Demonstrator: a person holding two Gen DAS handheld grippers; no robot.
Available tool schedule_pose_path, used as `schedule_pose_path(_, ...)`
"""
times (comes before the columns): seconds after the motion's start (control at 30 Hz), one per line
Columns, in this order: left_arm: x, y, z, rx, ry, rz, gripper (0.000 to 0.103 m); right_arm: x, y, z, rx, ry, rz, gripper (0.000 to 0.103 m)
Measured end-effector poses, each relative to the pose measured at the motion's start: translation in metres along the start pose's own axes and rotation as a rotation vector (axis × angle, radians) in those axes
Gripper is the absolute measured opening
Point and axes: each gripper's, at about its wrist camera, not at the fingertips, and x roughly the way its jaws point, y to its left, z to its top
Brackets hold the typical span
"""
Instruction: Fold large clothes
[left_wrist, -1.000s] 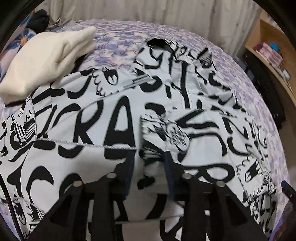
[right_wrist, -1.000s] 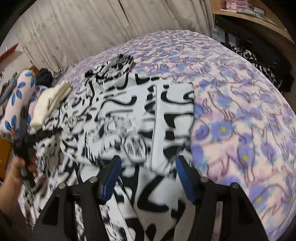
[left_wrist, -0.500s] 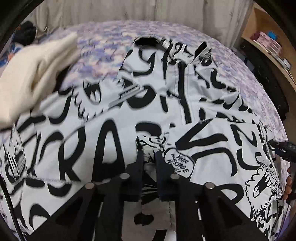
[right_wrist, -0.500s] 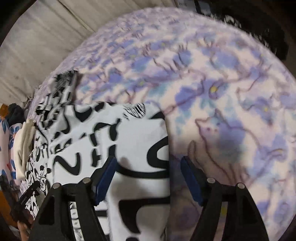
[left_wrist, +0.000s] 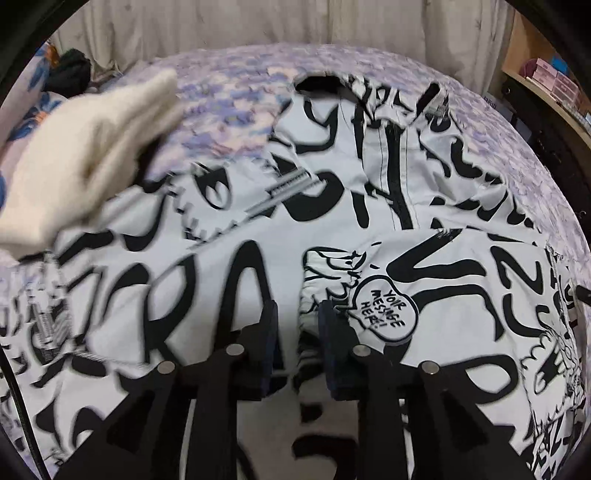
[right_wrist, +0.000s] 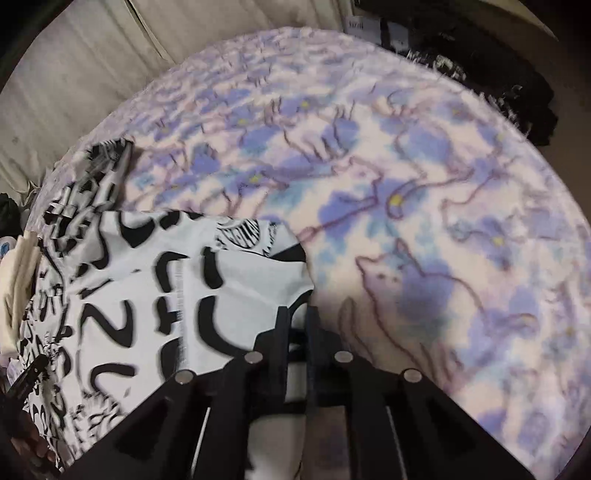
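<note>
Bed: a bed covered by a fleecy purple-and-cream blanket with a cat print (right_wrist: 424, 206), which takes up most of both views.
Garment: a large white garment with a black graffiti print (left_wrist: 332, 206), spread flat on the blanket with its collar at the far end; one edge is already folded inward.
Other cloth: a folded cream fabric bundle (left_wrist: 85, 162) that rests on the garment's far-left part.
Left gripper (left_wrist: 298, 325): its jaws have just been opening a little, yet a bunched cuff-like fold sits between them and looks pinched.
Right gripper (right_wrist: 295, 325): its jaws have just been closing and now stand nearly together on the garment's outer edge (right_wrist: 295, 280).
Risk: the right hold is only on the rim of the cloth, so a quick lift could let it slip free. The loosened left jaws could drop the fold, and the cream bundle could drag that side into a crooked crease.
</note>
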Motion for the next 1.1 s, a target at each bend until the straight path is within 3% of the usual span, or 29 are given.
schedule_pose_path(0.07, -0.021, 0.000, -0.002, 0.005, -0.046, 0.002, 0.026, -0.026, 0.010, -0.011, -0.024, -0.038, 0.040, 0.011)
schedule_pose_path(0.2, -0.065, -0.006, -0.009, -0.039, -0.121, -0.100, 0.028, -0.053, 0.045, -0.043, -0.061, -0.051, 0.153, 0.036)
schedule_pose_path(0.33, -0.068, -0.036, -0.025, -0.045, -0.079, -0.189, 0.028, -0.056, 0.103, -0.080, -0.131, -0.027, 0.279, 0.038)
schedule_pose_path(0.5, -0.037, -0.065, -0.047, -0.043, -0.004, -0.163, 0.028, -0.027, 0.154, -0.122, -0.239, 0.058, 0.267, 0.038)
schedule_pose_path(0.6, -0.009, -0.056, -0.056, -0.036, 0.055, -0.042, 0.028, -0.011, 0.144, -0.131, -0.263, 0.073, 0.166, 0.035)
schedule_pose_path(0.73, -0.007, -0.027, -0.060, -0.091, 0.064, -0.142, 0.025, -0.013, 0.080, -0.123, -0.214, 0.022, -0.028, 0.033)
schedule_pose_path(0.77, -0.008, -0.024, -0.059, -0.097, 0.065, -0.154, 0.025, -0.013, 0.058, -0.121, -0.179, 0.034, 0.015, 0.023)
schedule_pose_path(0.8, -0.009, -0.023, -0.059, -0.098, 0.068, -0.163, 0.025, -0.012, 0.043, -0.121, -0.150, 0.052, 0.038, 0.000)
schedule_pose_path(0.83, -0.010, -0.023, -0.059, -0.098, 0.077, -0.175, 0.025, -0.012, 0.029, -0.120, -0.119, 0.066, 0.040, 0.000)
schedule_pose_path(0.87, -0.011, -0.024, -0.060, -0.094, 0.079, -0.173, 0.025, -0.015, 0.019, -0.121, -0.106, 0.049, -0.025, 0.000)
schedule_pose_path(1.0, -0.014, -0.030, -0.062, -0.074, 0.083, -0.137, 0.029, -0.026, 0.010, -0.123, -0.074, 0.035, -0.021, 0.000)
schedule_pose_path(1.07, -0.019, -0.035, -0.062, -0.062, 0.083, -0.127, 0.037, -0.029, 0.017, -0.126, -0.093, 0.031, -0.036, 0.003)
schedule_pose_path(1.1, -0.023, -0.037, -0.063, -0.056, 0.078, -0.127, 0.047, -0.031, 0.019, -0.127, -0.099, 0.027, -0.045, 0.003)
